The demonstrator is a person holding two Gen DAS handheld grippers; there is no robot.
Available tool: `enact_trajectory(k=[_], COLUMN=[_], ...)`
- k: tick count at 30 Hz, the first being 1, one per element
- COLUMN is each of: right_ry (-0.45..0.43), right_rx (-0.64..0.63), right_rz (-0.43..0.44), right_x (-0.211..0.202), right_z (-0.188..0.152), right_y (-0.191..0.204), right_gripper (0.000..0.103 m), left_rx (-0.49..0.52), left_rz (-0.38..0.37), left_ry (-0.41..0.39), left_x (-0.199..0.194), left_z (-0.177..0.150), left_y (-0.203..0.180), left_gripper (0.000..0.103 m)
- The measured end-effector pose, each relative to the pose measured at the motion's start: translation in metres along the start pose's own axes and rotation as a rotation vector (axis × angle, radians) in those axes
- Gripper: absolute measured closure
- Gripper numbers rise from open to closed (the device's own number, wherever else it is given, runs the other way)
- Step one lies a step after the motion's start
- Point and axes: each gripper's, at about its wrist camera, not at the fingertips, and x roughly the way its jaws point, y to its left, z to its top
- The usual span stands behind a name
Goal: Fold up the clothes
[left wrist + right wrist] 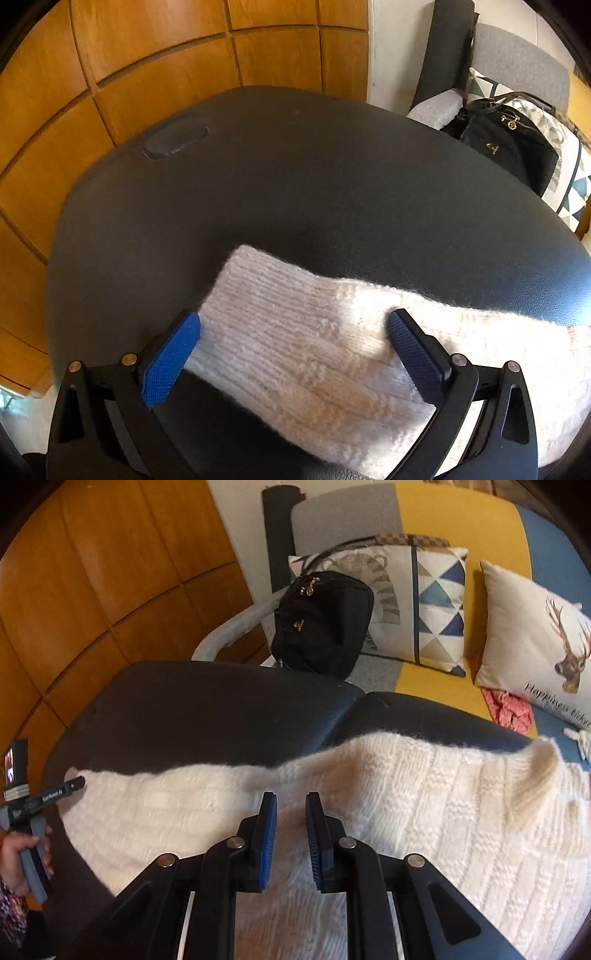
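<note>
A white knitted sweater (406, 794) lies spread across a black leather surface (221, 709). One narrow ribbed end of the sweater (280, 295) reaches out between my left gripper's fingers. My left gripper (294, 320) is wide open, one blue pad (173, 358) on each side of that end, low over the knit. In the right wrist view a hand (18, 853) holds the left gripper at the sweater's far left edge. My right gripper (291, 799) hovers over the sweater's middle, its fingers a narrow gap apart with nothing pinched between them.
A black handbag (321, 624) sits on a sofa behind the surface, with a triangle-pattern cushion (436, 605), a deer cushion (539, 635) and a pink cloth (509, 709). Wood panelling (147, 74) rises at the left. A round dark disc (176, 137) lies at the surface's far left.
</note>
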Motion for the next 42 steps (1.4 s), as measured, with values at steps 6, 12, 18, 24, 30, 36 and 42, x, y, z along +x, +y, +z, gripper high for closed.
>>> enact_trajectory(k=[6, 12, 18, 24, 30, 36, 42], right_ry=[0.013, 0.024, -0.094, 0.001, 0.029, -0.042, -0.006], right_rx=[-0.064, -0.129, -0.105, -0.105, -0.149, -0.067, -0.084], right_rz=[-0.073, -0.131, -0.056, -0.072, -0.130, -0.009, 0.124], right_x=[0.014, 0.024, -0.010, 0.015, 0.036, 0.001, -0.034], right_z=[0.006, 0.012, 0.019, 0.029, 0.028, 0.023, -0.018], right_y=[0.006, 0.011, -0.001, -0.005, 0.002, -0.005, 0.013], right_gripper=[0.090, 0.092, 0.086, 0.086, 0.088, 0.086, 0.086], left_rx=[-0.042, -0.098, -0.104, -0.110, -0.109, -0.108, -0.108], left_rz=[0.035, 0.020, 0.001, -0.010, -0.009, -0.008, -0.011], left_ry=[0.004, 0.011, 0.004, -0.005, -0.016, -0.019, -0.020], left_x=[0.006, 0.011, 0.009, 0.005, 0.006, 0.006, 0.006], left_z=[0.005, 0.005, 0.001, -0.002, -0.003, -0.003, -0.003], left_y=[0.011, 0.015, 0.022, 0.028, 0.027, 0.027, 0.027], left_gripper=[0.000, 0.000, 0.000, 0.000, 0.000, 0.000, 0.000])
